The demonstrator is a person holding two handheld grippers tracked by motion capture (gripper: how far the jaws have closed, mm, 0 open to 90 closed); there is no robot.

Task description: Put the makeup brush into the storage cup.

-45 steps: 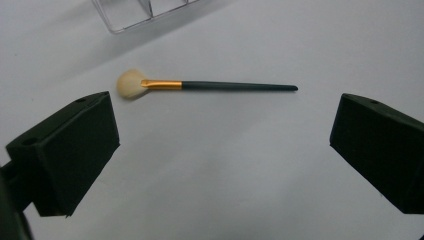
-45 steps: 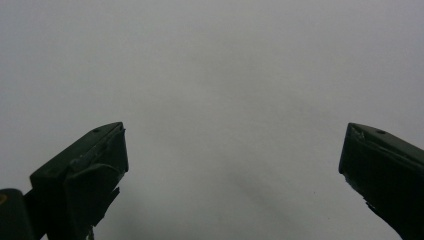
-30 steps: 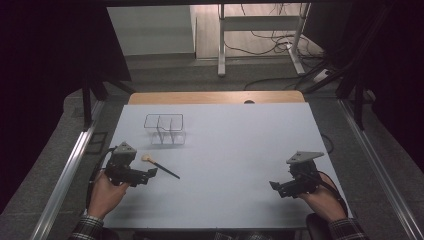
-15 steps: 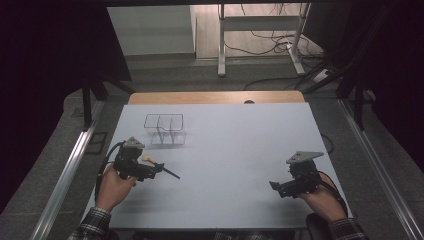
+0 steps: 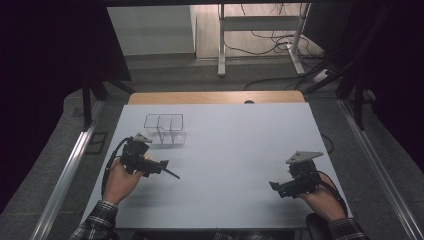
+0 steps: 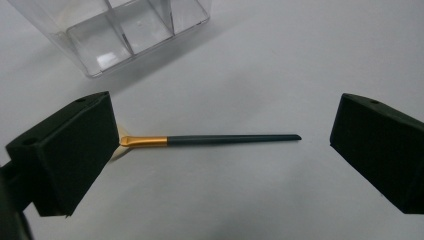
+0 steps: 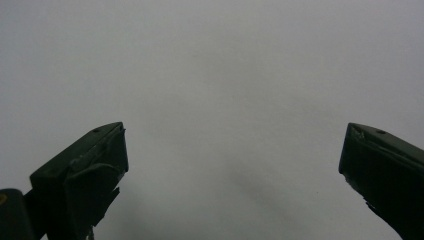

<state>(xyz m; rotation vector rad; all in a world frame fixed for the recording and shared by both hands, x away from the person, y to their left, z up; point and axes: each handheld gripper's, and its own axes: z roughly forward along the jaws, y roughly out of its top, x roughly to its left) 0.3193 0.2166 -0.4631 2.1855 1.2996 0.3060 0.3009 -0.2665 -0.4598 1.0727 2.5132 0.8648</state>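
A slim makeup brush [image 6: 225,139] lies flat on the white table [image 5: 235,145]. It has a dark handle, a gold ferrule and pale bristles partly hidden behind one jaw. My left gripper [image 6: 222,122] hovers open over it, one jaw off each end of the brush, touching nothing. In the high view the left gripper [image 5: 152,165] covers most of the brush [image 5: 171,173], whose handle tip sticks out to the right. My right gripper [image 5: 276,188] rests near the front right of the table, open [image 7: 232,150] over bare surface.
A clear plastic organiser [image 5: 165,129] with several compartments stands just behind the left gripper, close to the brush's bristle end [image 6: 115,35]. A wooden strip [image 5: 215,97] runs along the table's far edge. Metal rails flank both sides.
My left gripper has moved forward and right from the table's left front until its jaws straddle the brush. The brush, the organiser and the right gripper have stayed put.
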